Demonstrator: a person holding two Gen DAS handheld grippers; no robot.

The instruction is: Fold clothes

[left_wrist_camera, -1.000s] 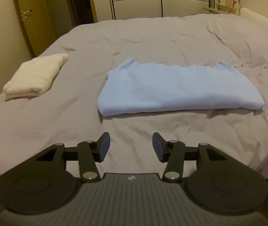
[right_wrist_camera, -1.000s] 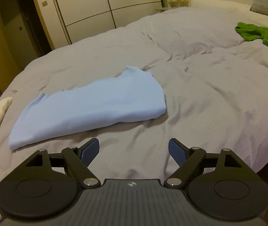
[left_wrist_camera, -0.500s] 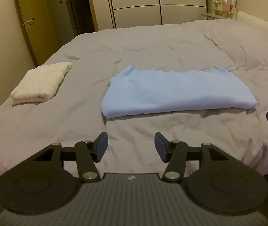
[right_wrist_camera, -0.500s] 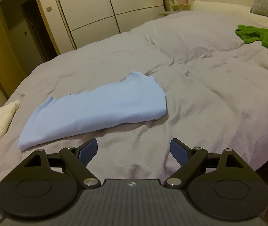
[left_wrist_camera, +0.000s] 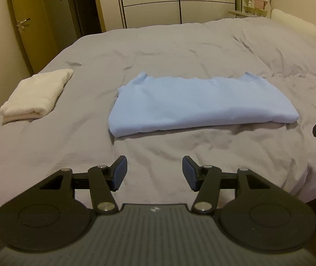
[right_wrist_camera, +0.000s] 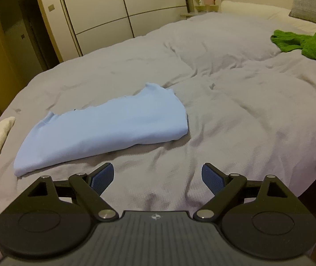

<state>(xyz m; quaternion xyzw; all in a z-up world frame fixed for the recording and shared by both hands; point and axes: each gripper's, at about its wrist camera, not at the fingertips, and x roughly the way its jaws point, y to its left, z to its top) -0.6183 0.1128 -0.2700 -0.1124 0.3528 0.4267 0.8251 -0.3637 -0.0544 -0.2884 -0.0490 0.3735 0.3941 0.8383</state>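
Observation:
A light blue garment [left_wrist_camera: 200, 104] lies folded into a long flat band across the middle of the grey bed [left_wrist_camera: 180, 51]; it also shows in the right wrist view [right_wrist_camera: 104, 130]. My left gripper [left_wrist_camera: 154, 173] is open and empty, above the bed's near edge, short of the garment's left half. My right gripper [right_wrist_camera: 158, 177] is open and empty, near the front edge, short of the garment's right end. A crumpled green garment [right_wrist_camera: 306, 44] lies at the far right of the bed.
A folded cream towel [left_wrist_camera: 36, 93] lies at the bed's left side. A pillow [right_wrist_camera: 313, 15] and a white headboard cushion stand at the far right. Wardrobe doors [left_wrist_camera: 175, 2] and a wooden door [left_wrist_camera: 27, 22] are behind the bed.
Both grippers have drawn back and risen from the bed, so the blue garment looks farther and smaller. Both stay open. The garment has not moved.

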